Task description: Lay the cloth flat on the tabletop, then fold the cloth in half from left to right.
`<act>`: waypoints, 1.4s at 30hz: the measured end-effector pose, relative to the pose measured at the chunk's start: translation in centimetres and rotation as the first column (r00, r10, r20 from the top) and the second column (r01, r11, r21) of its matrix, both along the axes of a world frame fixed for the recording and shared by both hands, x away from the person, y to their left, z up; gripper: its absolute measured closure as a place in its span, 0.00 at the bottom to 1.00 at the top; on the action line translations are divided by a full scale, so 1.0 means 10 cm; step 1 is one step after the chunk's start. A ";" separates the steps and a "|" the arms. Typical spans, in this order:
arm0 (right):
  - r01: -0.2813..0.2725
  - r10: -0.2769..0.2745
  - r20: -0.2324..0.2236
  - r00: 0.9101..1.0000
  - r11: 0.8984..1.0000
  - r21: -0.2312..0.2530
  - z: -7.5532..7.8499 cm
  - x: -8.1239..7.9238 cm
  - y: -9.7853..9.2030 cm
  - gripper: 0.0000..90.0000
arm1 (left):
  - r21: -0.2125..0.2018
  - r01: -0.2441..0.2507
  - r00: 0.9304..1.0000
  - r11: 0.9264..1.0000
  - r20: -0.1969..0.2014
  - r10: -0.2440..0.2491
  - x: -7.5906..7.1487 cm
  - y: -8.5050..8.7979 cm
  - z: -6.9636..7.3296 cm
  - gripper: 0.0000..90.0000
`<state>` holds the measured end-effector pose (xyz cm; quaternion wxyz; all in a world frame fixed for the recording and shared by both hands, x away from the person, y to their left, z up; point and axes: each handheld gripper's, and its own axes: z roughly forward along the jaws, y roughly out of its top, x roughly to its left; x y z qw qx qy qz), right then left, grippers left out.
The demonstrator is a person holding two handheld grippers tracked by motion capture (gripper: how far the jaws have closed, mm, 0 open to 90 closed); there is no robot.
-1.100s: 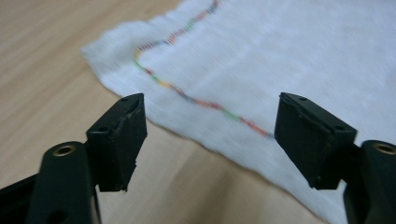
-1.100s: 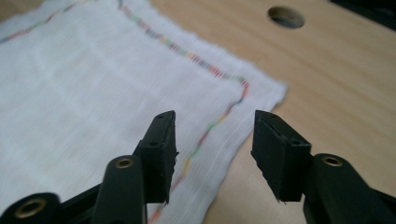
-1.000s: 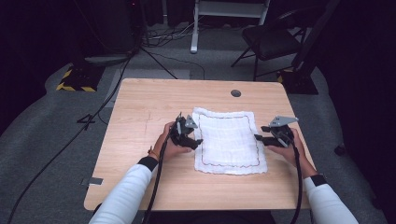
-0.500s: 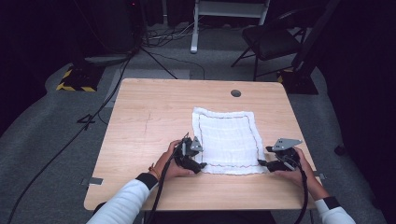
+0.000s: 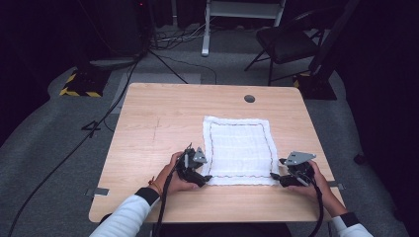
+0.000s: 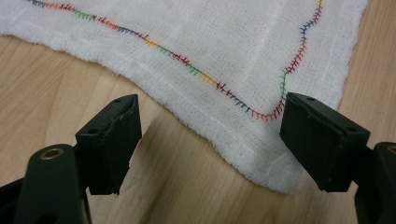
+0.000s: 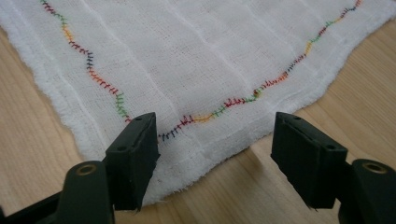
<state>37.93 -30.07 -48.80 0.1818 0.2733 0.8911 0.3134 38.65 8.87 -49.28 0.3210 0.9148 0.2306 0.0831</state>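
Note:
A white cloth (image 5: pixel 239 150) with a multi-coloured stitched border lies flat on the right half of the wooden table (image 5: pixel 163 123). My left gripper (image 5: pixel 205 177) is low at the cloth's near-left corner. In the left gripper view the left gripper (image 6: pixel 212 112) stands open, with that corner of the cloth (image 6: pixel 210 37) between the jaws. My right gripper (image 5: pixel 275 175) is at the near-right corner. The right gripper (image 7: pixel 215 123) has just been closing a little. The cloth (image 7: pixel 196 51) edge lies between its jaws and the pads do not press on it.
A round cable hole (image 5: pixel 249 98) sits in the table beyond the cloth. On the floor behind stand a dark chair (image 5: pixel 286 42), a white frame (image 5: pixel 205 29), a yellow-and-black striped base (image 5: pixel 79 86) and loose cables (image 5: pixel 104 118).
Both hands have drawn back toward the table's near edge, from the cloth's sides to its two near corners, and sit lower. The cloth has not shifted.

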 end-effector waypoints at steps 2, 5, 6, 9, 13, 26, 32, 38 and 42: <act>0.001 -0.001 -0.003 1.000 1.000 0.002 0.00 -0.02 0.02 0.36 | -0.006 -0.006 1.000 1.000 -0.008 0.006 -0.02 0.03 -0.01 0.23; -0.006 0.006 -0.002 1.000 1.000 0.007 -0.01 -0.06 0.03 0.37 | -0.011 -0.013 1.000 1.000 0.001 0.013 -0.07 0.07 -0.01 0.23; -0.010 0.010 -0.006 1.000 1.000 0.010 -0.01 -0.07 0.04 0.37 | -0.012 -0.016 1.000 1.000 0.006 0.016 -0.09 0.07 -0.01 0.23; -0.019 0.019 -0.010 1.000 1.000 0.012 -0.01 -0.12 0.06 0.37 | -0.016 -0.023 1.000 1.000 0.011 0.023 -0.15 0.11 -0.02 0.24; -0.037 0.038 -0.012 0.999 0.999 0.005 0.00 -0.18 0.10 0.37 | -0.027 -0.029 0.999 0.999 -0.025 0.028 -0.21 0.17 -0.02 0.24; 0.016 -0.018 0.026 1.000 0.997 0.077 0.21 -0.03 -0.03 0.37 | -0.056 -0.027 0.999 0.998 0.029 0.029 -0.05 0.23 0.16 0.22; 0.089 -0.094 0.040 0.995 0.988 0.123 0.35 0.36 -0.06 0.41 | -0.090 -0.113 0.985 0.990 0.119 0.123 0.29 0.19 0.32 0.23; 0.154 -0.159 0.039 0.986 0.981 0.116 0.35 0.80 0.06 0.44 | -0.087 -0.172 0.975 0.981 0.131 0.182 0.72 0.07 0.37 0.23; 0.183 -0.188 0.035 0.982 0.978 0.101 0.31 1.04 0.16 0.46 | -0.106 -0.214 0.969 0.971 0.100 0.224 0.99 0.00 0.32 0.23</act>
